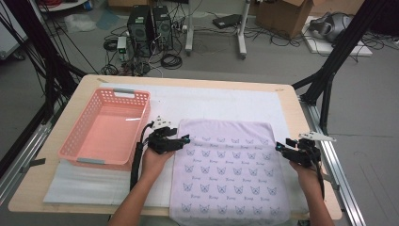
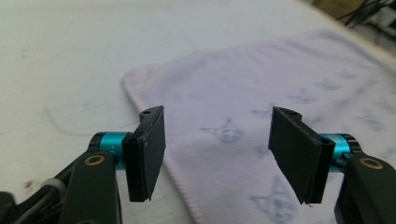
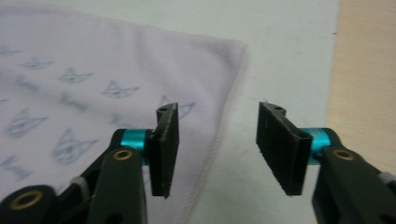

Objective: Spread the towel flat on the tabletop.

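a pink basket [image 1: 106, 129] sat at the left of the surface [image 1: 47, 165], on a white mat [image 1: 211, 101]. just to its right the left hand-held gripper [image 1: 187, 139] hovered at the left edge of a lilac towel [image 1: 226, 169] printed with small cat faces. seen from the left hand-held gripper view, its jaws stood well apart with nothing between them, the pads clear of the cloth, and the towel [image 2: 261, 93] lay flat below with its rounded corner just ahead. the towel spread across the middle of the mat, its near edge reaching the front of the surface. at the towel's right edge was the right hand-held gripper [image 1: 278, 146], jaws likewise parted and empty; in its own view the towel's hemmed edge [image 3: 224, 121] ran below the gap between them, with bare mat [image 3: 289, 46] to the right.
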Demonstrator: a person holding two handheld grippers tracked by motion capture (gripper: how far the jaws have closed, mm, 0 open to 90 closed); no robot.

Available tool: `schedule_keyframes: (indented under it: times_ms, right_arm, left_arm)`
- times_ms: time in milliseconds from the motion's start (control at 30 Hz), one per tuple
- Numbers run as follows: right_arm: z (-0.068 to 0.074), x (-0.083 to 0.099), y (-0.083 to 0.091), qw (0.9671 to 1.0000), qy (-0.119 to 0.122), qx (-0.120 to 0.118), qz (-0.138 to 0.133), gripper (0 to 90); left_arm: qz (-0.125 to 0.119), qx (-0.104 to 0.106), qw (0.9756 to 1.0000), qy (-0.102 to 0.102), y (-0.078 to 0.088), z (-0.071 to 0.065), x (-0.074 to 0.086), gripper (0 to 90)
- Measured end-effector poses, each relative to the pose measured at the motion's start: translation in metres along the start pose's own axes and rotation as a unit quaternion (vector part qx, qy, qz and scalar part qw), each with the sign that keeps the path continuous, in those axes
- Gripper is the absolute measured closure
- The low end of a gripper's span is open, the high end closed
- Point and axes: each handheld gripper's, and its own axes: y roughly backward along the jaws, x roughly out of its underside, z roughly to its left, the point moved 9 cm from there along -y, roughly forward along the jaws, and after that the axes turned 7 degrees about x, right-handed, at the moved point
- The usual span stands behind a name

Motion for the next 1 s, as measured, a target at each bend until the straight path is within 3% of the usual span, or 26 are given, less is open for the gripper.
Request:
schedule_keyframes:
  times_ms: [167, 300, 433, 567, 633, 700, 867, 1000]
  right_arm:
    - [0.013, 0.01, 0.016, 0.9989, 0.021, -0.042, -0.008, 36.5]
    - [0.02, 0.018, 0.024, 0.9979, 0.043, -0.047, -0.011, 33.9]
    - [0.027, 0.022, 0.026, 0.9974, 0.045, -0.054, -0.017, 31.1]
    - [0.032, 0.026, 0.021, 0.9976, 0.04, -0.053, -0.021, 23.7]
    - [0.034, 0.027, 0.021, 0.9971, 0.05, -0.054, -0.02, 22.9]
    - [0.037, 0.024, 0.023, 0.9968, 0.05, -0.056, -0.026, 21.2]
    - [0.04, 0.018, 0.034, 0.9959, 0.046, -0.061, -0.05, 21.1]
    - [0.039, 0.018, 0.035, 0.9959, 0.046, -0.059, -0.051, 21.0]
  left_arm:
    - [-0.01, 0.019, 0.9996, -0.016, 0.013, -0.012, 0.002, 33.9]
    - [-0.018, 0.028, 0.9993, -0.015, 0.022, -0.021, 0.011, 33.3]
    - [-0.014, 0.024, 0.9996, -0.008, 0.027, -0.02, 0.023, 25.1]
    - [-0.028, 0.026, 0.9993, 0.0, 0.034, -0.019, 0.028, 20.4]
    - [-0.036, 0.041, 0.9985, 0.008, 0.036, -0.022, 0.027, 20.8]
    - [-0.041, 0.049, 0.9979, -0.01, 0.04, -0.026, 0.025, 23.1]
    - [-0.044, 0.044, 0.998, -0.014, 0.044, -0.026, 0.026, 24.3]
    - [-0.049, 0.04, 0.998, -0.007, 0.046, -0.023, 0.026, 24.5]
